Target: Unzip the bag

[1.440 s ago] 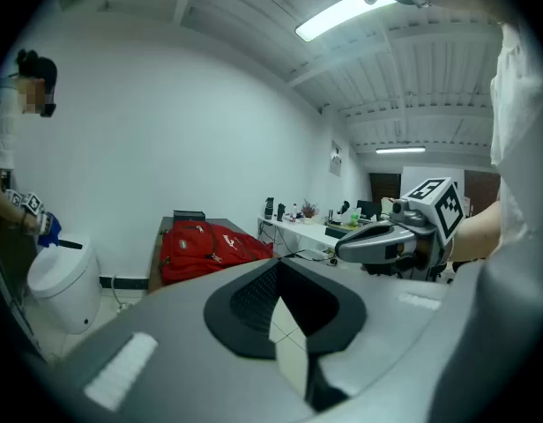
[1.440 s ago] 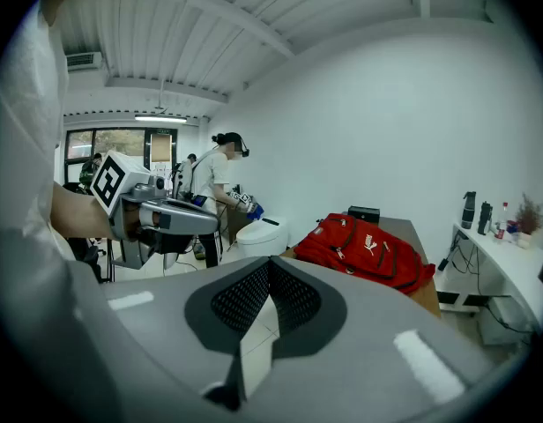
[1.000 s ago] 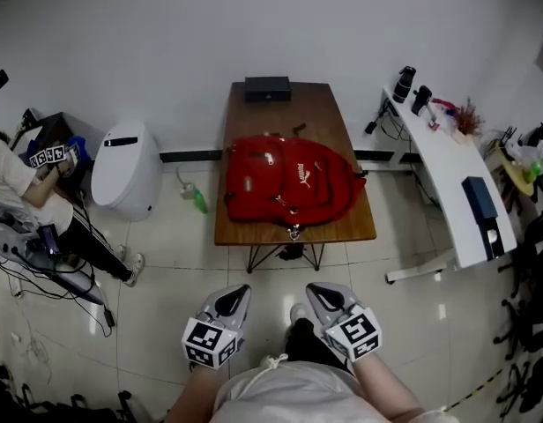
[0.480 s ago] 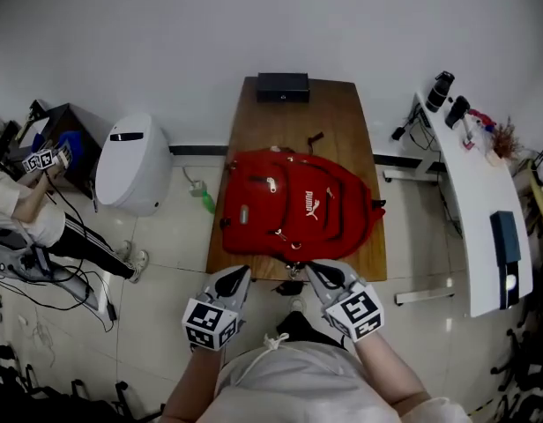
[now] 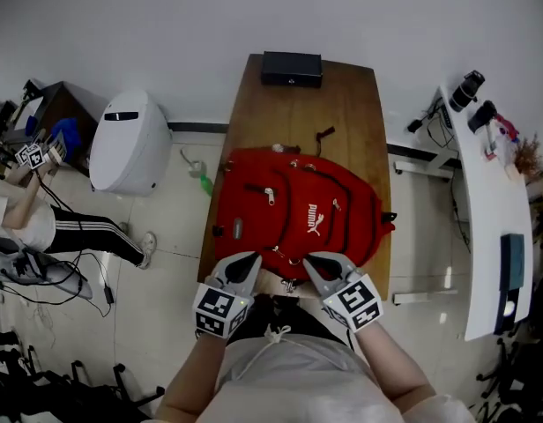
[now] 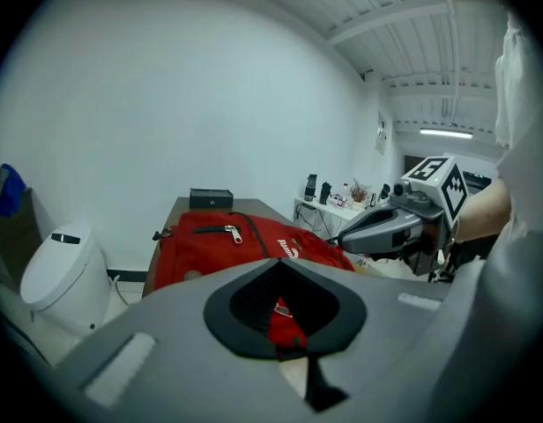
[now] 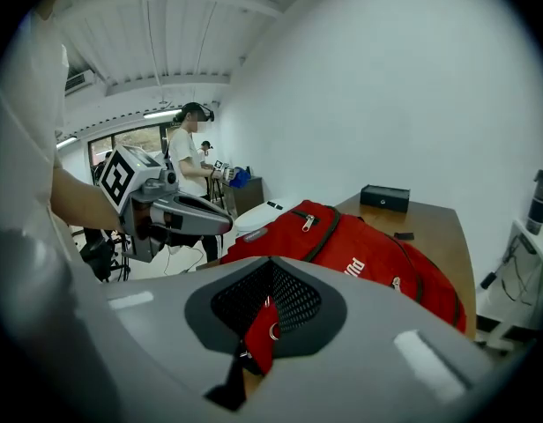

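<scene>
Jaws on both grippers are sitting closed, tips together, nothing clamped. Through each one's mesh-lined opening only a bit of red fabric beyond is showing. L gripper (image 5: 247,263) and R gripper (image 5: 316,263) are hovering side by side at the near edge of the wooden table (image 5: 293,113), tips just reaching the near rim of the red backpack (image 5: 298,214).

Containers: the backpack is lying front-up w/ all visible zips run shut, so its contents aren't showing. A silver zip pull (image 5: 270,196) is resting on the upper-left pocket. A black box (image 5: 291,69) is sitting closed at the far end of the table. A white rounded bin (image 5: 123,144) is standing on the floor to the left, lid down.

Edges and room: the backpack is filling the near half of the table, reaching the left edge and bulging over the right one. The far half is lying bare apart from the box and a small dark item (image 5: 323,135). Open tiled floor is showing between table and bin, w/ a green bottle (image 5: 205,185) lying there, and between the table and a white desk (image 5: 483,210) on the right.

Orientation: the backpack's long axis is running across the table, skewed, w/ the left end farther and the right end nearer. A small loop w/ metal rings (image 5: 292,282) is pointing toward the person, between the two gripper tips. Can't tell for sure which end is the top.
</scene>
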`<state>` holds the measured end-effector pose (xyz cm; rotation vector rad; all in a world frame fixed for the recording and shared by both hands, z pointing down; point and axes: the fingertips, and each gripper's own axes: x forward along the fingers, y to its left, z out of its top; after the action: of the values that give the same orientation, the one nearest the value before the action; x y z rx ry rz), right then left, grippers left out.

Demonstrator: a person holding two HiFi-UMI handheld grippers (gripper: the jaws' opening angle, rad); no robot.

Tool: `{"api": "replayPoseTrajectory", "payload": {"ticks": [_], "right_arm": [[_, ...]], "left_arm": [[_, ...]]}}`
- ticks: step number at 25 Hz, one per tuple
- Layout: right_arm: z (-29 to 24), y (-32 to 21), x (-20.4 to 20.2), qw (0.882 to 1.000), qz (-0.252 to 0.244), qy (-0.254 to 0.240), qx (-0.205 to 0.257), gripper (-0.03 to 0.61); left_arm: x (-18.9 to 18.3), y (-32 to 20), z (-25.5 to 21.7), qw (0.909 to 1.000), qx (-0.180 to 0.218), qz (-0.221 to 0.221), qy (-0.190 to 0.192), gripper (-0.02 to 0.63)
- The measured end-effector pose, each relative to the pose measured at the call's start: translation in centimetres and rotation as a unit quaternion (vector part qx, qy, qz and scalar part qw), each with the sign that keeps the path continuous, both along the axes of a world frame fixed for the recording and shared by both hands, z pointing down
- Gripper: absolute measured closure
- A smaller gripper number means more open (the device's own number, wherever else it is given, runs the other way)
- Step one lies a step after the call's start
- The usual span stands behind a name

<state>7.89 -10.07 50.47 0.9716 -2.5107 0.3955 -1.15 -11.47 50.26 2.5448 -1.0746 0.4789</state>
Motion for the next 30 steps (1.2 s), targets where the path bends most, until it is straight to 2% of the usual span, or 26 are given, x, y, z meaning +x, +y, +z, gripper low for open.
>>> {"api": "replayPoseTrajectory", "payload": {"ticks": [6,9,17,24,30], "right_arm": [[3.7,-1.1,-3.3,0.998,-0.025,0.017,-0.059,0.569],[6.3,-1.4,-4.7,0.995,-0.038,0.031,-0.089,0.513],[10.5,-2.0,-6.1,0.988,-0.047,0.044,-0.14,0.472],[12.7,-1.7,-6.6,0.986,-0.042,0.044,-0.156,0.499],[12.2,-1.8,-6.4,0.983,-0.061,0.008,-0.172,0.553]], "left_arm": [[-0.6,-2.5,2.5,0.9992,-0.025,0.028,-0.017,0.607],[-0.1,-3.6,3.8,0.9979,-0.037,0.05,-0.02,0.607],[1.1,-5.8,6.2,0.9936,-0.064,0.086,-0.036,0.607],[1.2,-5.6,6.4,0.9919,-0.068,0.099,-0.04,0.607],[1.3,-5.5,6.7,0.9892,-0.09,0.108,-0.042,0.607]]}}
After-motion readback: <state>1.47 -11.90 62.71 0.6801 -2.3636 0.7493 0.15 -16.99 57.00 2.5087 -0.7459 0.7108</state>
